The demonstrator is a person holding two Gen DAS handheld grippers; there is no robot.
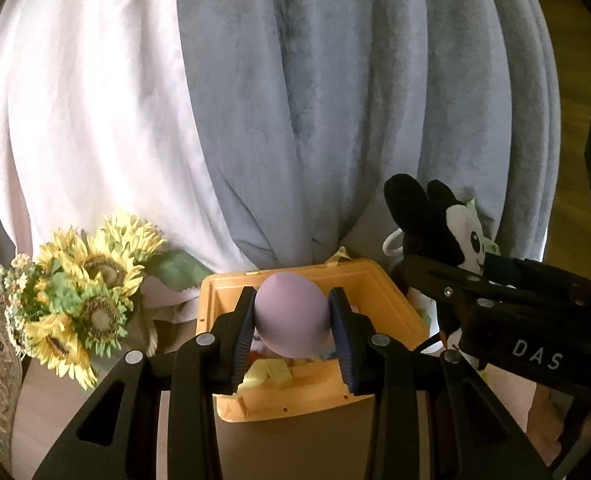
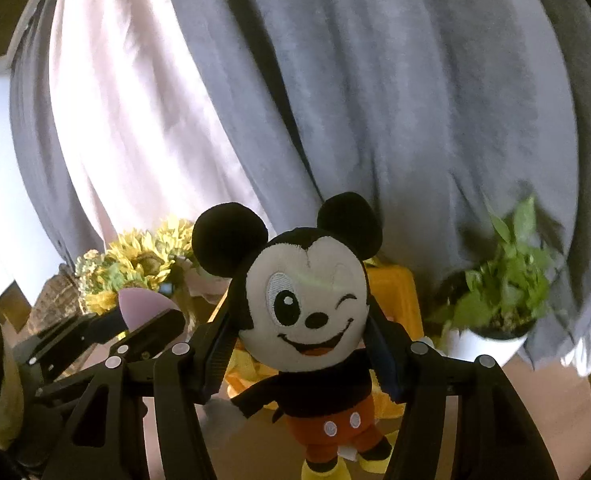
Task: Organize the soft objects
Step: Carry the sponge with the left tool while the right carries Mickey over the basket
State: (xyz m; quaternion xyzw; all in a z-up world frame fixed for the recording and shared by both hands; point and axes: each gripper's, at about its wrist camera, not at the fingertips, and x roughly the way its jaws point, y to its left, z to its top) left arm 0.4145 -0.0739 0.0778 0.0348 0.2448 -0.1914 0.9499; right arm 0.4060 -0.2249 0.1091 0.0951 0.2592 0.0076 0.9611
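My left gripper (image 1: 291,316) is shut on a soft lilac ball (image 1: 291,314) and holds it above an open yellow bin (image 1: 379,292) with several soft things inside. My right gripper (image 2: 301,332) is shut on the head of a Mickey Mouse plush (image 2: 307,304), whose body hangs below the fingers. The plush (image 1: 451,228) and the right gripper (image 1: 455,276) show at the right of the left wrist view, beside the bin. The ball (image 2: 141,306) and the left gripper (image 2: 147,316) show at the left of the right wrist view. The bin (image 2: 395,300) is behind the plush.
A bunch of artificial sunflowers (image 1: 83,292) stands left of the bin. A green plant in a white pot (image 2: 499,312) stands to the right. Grey and white curtains (image 1: 295,100) hang close behind. The bin rests on a brown surface (image 1: 295,440).
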